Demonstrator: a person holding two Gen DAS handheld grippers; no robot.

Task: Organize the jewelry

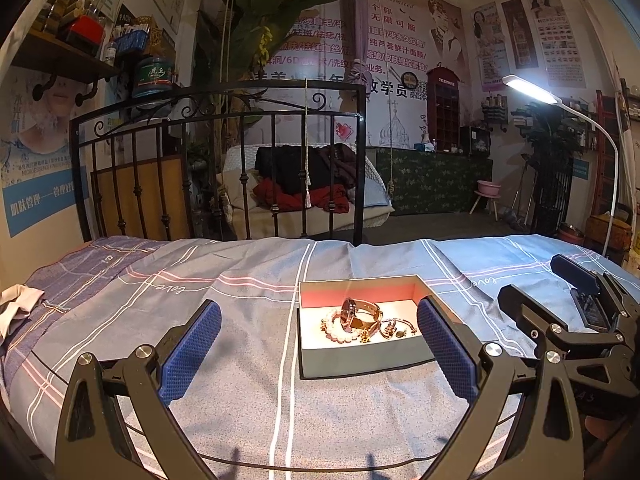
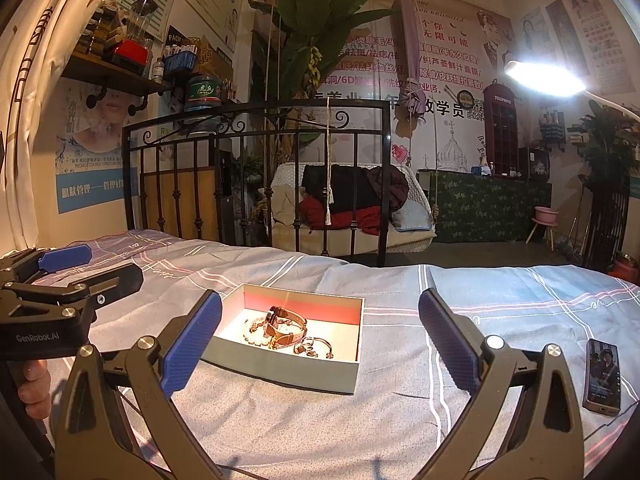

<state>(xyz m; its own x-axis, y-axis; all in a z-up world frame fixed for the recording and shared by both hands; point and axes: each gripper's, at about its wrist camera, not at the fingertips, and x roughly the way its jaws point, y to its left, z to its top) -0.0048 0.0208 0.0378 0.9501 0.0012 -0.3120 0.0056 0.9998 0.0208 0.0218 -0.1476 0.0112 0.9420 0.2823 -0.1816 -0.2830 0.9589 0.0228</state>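
Watch (image 1: 356, 314) with a brown strap lies heaped with a white bead bracelet (image 1: 340, 334) and small gold pieces in an open grey box (image 1: 360, 360), red inside its far wall, on the plaid bedsheet (image 1: 240, 360). Left gripper (image 1: 320, 346) hovers before the box, jaws wide, empty. Right gripper (image 2: 320, 346) likewise wide and empty, a phone (image 2: 603, 376) on the sheet beside it.

Around the open box (image 2: 280, 364) the bedspread (image 2: 400, 420) lies bare on its near, left and far sides, giving free approach from above and in front. To the box's right a phone (image 2: 603, 378) lies well apart. Beyond the box, the iron bed rail (image 2: 256, 184) closes off the far edge.
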